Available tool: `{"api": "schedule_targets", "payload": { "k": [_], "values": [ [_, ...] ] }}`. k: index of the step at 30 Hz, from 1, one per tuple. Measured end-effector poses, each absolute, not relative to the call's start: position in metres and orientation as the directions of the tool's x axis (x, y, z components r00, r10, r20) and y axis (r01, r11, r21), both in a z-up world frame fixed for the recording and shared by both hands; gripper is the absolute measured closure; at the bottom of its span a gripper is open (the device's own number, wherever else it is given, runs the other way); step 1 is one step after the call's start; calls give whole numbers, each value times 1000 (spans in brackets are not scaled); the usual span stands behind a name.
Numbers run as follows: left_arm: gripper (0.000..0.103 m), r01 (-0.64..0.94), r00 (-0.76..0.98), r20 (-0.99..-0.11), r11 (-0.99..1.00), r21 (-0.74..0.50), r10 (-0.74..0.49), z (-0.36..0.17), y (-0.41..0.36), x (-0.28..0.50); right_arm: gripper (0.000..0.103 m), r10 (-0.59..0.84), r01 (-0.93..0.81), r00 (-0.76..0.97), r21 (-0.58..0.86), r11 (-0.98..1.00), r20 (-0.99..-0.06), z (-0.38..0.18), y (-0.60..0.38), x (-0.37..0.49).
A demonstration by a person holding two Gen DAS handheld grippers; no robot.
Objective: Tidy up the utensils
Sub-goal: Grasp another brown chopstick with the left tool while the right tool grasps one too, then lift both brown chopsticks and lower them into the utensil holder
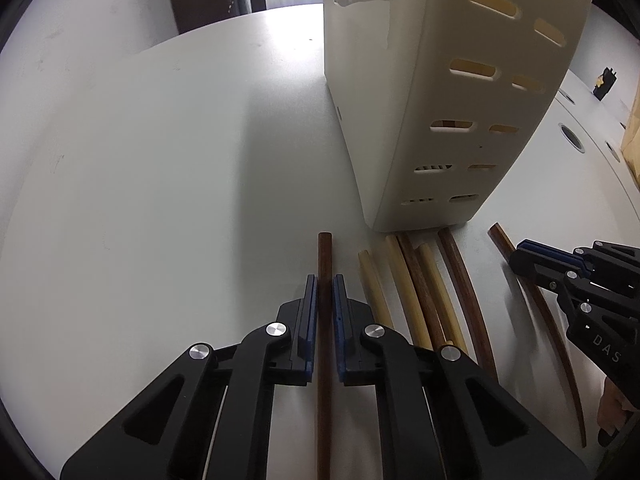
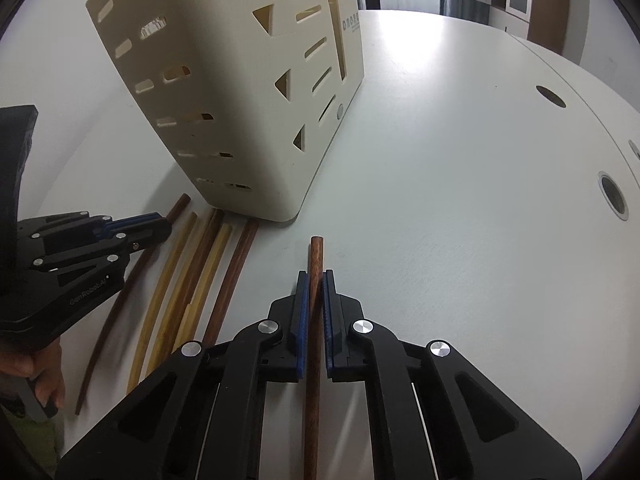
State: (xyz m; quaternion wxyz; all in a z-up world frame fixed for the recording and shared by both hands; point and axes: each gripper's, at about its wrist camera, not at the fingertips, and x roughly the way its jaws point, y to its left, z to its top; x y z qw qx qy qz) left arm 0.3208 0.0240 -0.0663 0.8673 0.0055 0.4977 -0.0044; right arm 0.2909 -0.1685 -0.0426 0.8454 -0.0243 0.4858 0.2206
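A cream utensil holder [image 1: 436, 92] with slots stands on the white table; it also shows in the right wrist view [image 2: 224, 92]. Several dark and pale chopsticks [image 1: 416, 292] lie in front of it, also seen from the right [image 2: 200, 276]. My left gripper [image 1: 325, 280] is shut on a dark brown chopstick [image 1: 324, 256] that lies along the fingers, leftmost of the row. My right gripper [image 2: 315, 276] is shut on another dark brown chopstick [image 2: 315, 252], rightmost of the row. Each gripper shows in the other's view, left [image 2: 156, 224] and right [image 1: 524, 254].
The white table [image 1: 160, 168] stretches left of the holder and right of it [image 2: 460, 168]. Round cable holes [image 2: 612, 196] sit in the table at the right. A small black object [image 1: 604, 82] lies far right. Chairs and a doorway are behind.
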Motion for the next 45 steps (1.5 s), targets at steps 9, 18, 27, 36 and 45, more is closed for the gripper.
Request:
{"api": "schedule_targets", "payload": {
  "k": [9,18,27,36,45],
  "values": [
    [96,-4,608,-793,999,-35,-26,-19,29,301,96,399,-431,510,175,885,-762,-7,-175,278],
    [96,36,711,-702,999,-20,-40,29,15,267,96,418,-471,591,127,873,-690,27,-178,257],
    [96,56,757,-652,998,-6,-46,54,4,250,96,478,-510,628,140,849,-614,46,-185,248],
    [96,80,799,-599,997,4,-62,76,-6,236,96,505,-522,676,134,842,-536,77,-186,235],
    [96,75,851,-521,997,-10,-69,106,-1,228,96,520,-544,718,95,834,-463,111,-182,233]
  ]
}}
